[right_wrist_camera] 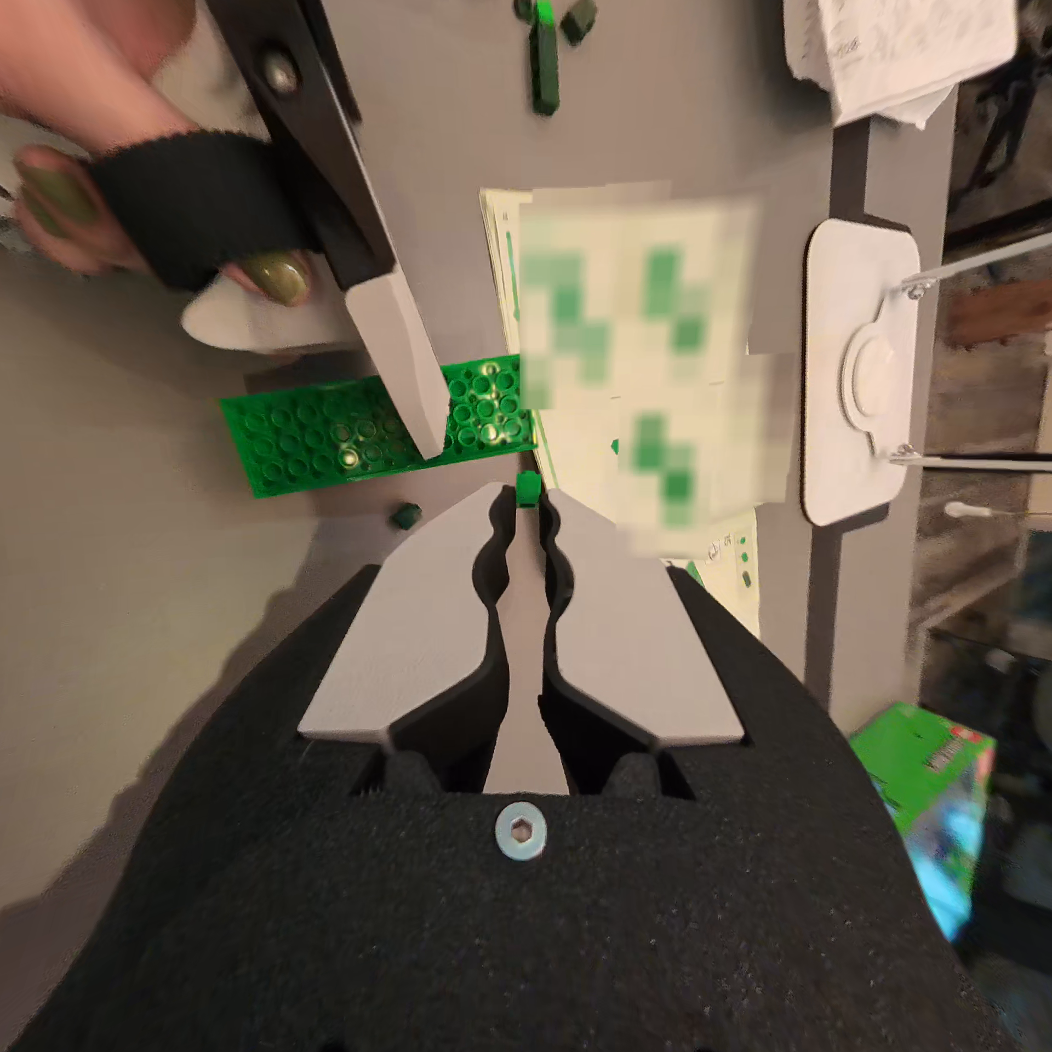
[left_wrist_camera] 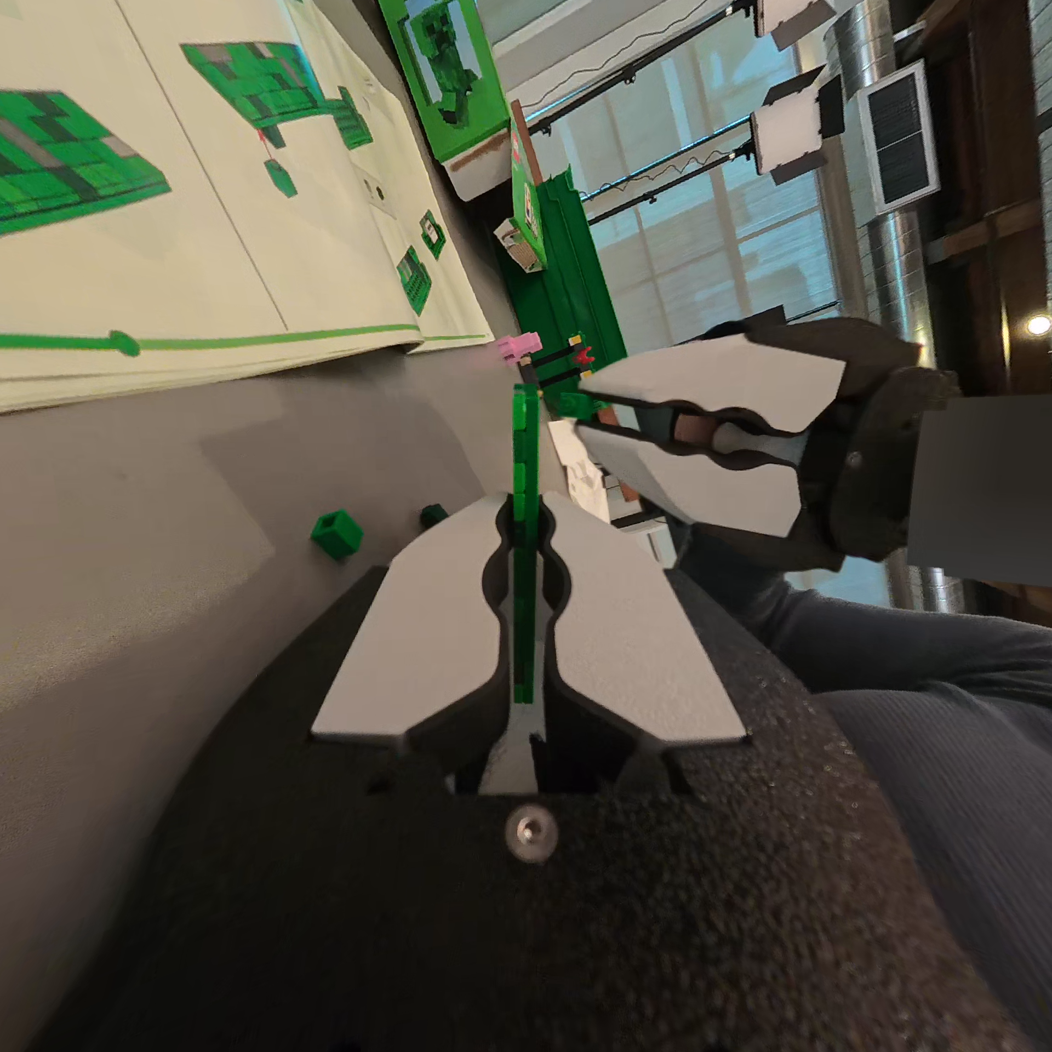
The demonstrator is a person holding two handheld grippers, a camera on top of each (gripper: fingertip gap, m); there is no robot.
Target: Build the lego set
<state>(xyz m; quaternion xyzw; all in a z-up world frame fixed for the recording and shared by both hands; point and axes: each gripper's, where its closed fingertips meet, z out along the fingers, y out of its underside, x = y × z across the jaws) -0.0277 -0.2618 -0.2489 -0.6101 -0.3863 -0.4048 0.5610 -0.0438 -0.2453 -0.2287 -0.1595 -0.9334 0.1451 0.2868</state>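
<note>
We see printed labels on the green cardboard toy box (left_wrist_camera: 450, 79) and on the open instruction booklet (left_wrist_camera: 171, 239), and leave the writing unread. The left tongs (left_wrist_camera: 525, 504), rolled on their side over the grey worktop (left_wrist_camera: 171, 484), clamp a flat green studded brick plate (left_wrist_camera: 525, 455) edge-on, pads pressed to both faces. The right tongs (right_wrist_camera: 526, 495) pinch a small green brick (right_wrist_camera: 527, 488) at the tips, close by the plate's end. A loose green cube brick (left_wrist_camera: 336, 533) lies on the worktop.
</note>
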